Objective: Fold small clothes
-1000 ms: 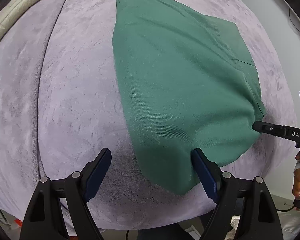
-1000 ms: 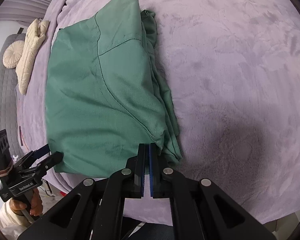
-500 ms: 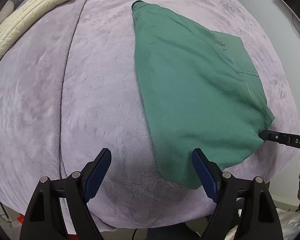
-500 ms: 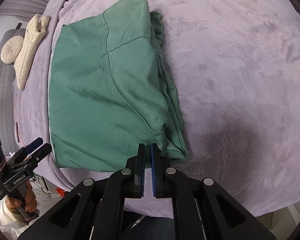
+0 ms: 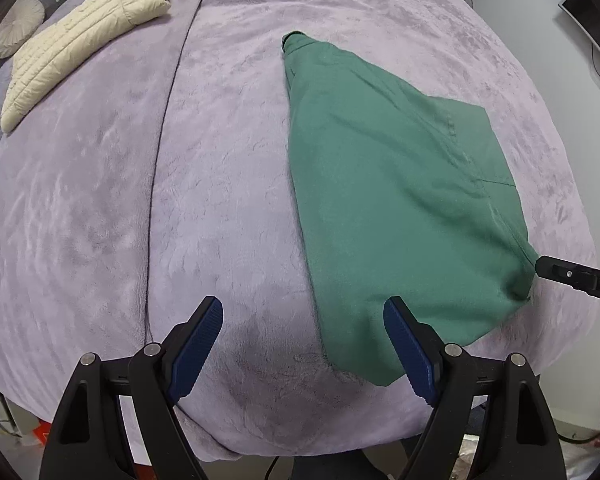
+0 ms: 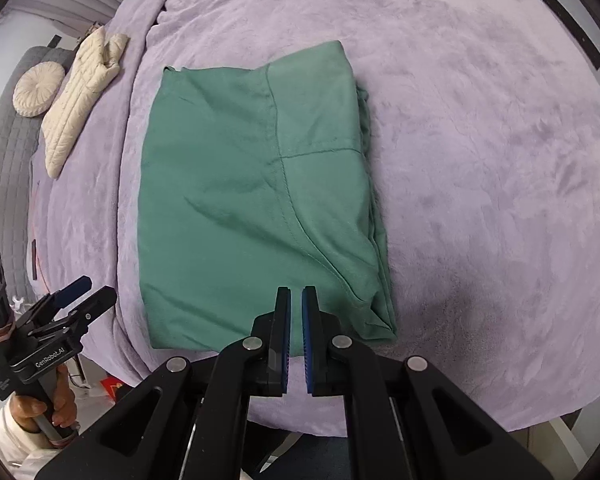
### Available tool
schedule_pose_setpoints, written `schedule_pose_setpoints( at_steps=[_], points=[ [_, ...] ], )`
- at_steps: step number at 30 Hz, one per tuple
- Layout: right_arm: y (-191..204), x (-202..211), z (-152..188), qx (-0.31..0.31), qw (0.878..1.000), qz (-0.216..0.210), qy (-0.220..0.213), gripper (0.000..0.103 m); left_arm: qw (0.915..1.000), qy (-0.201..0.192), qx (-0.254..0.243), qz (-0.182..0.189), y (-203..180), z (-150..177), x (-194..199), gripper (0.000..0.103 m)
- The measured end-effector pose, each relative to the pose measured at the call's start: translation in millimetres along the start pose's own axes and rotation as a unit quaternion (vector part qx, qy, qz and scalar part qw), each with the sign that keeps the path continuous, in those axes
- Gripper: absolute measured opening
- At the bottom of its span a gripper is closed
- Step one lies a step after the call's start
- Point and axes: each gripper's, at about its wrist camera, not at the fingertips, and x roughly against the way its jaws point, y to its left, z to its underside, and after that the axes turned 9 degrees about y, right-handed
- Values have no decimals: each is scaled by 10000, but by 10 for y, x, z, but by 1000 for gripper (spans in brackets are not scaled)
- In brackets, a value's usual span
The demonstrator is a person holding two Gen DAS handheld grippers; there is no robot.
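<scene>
A green garment (image 5: 400, 200) lies folded in a rough rectangle on the purple plush bed cover (image 5: 180, 200); it also shows in the right wrist view (image 6: 252, 192). My left gripper (image 5: 303, 320) is wide open and empty, above the cover at the garment's near left corner; it also shows in the right wrist view (image 6: 86, 290). My right gripper (image 6: 296, 296) hovers over the garment's near edge, its jaws parted by a narrow gap with no cloth between them. Its tip shows in the left wrist view (image 5: 540, 266) at the garment's right corner.
A cream quilted jacket (image 5: 80, 40) lies at the far left of the bed, also in the right wrist view (image 6: 84, 96). A round cream cushion (image 6: 38, 88) rests on a grey sofa (image 6: 4, 168). The bed's front edge is close below both grippers.
Both grippers have drawn back from the garment. The right jaws, shut at the garment's corner before, have parted slightly and let it go. The garment lies flat.
</scene>
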Motion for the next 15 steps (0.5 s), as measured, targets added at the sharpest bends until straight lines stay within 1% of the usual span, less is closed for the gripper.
schedule_pose_setpoints(
  at_steps=[3, 5, 6, 7, 11, 12, 13, 14, 15],
  points=[
    [111, 108, -28, 99, 9999, 93, -95, 8, 10000, -84, 7, -48, -33, -56, 119, 84],
    [173, 164, -47, 131, 9996, 193, -148, 24, 9998, -152, 51, -76, -41, -82, 190, 84],
    [197, 193, -51, 141, 9994, 266, -182, 48, 9997, -205, 74, -82, -40, -94, 230, 84],
    [222, 224, -53, 150, 9990, 346, -228, 66, 9996, -243, 98, -82, -39, -101, 261, 84],
    [318, 349, -47, 231, 9977, 528, -361, 67, 9992, -331, 193, -122, -34, -124, 363, 84],
    [335, 370, -41, 224, 9975, 555, -379, 69, 9991, -344, 199, -155, -36, -129, 380, 84],
    [357, 389, -45, 216, 9972, 593, -399, 74, 9990, -358, 215, -181, -37, -125, 396, 84],
    [363, 419, -42, 204, 9968, 637, -428, 76, 9988, -375, 245, -196, -39, -120, 410, 85],
    [371, 447, -37, 192, 9966, 661, -462, 78, 9987, -372, 271, -208, -34, -123, 420, 102]
  ],
)
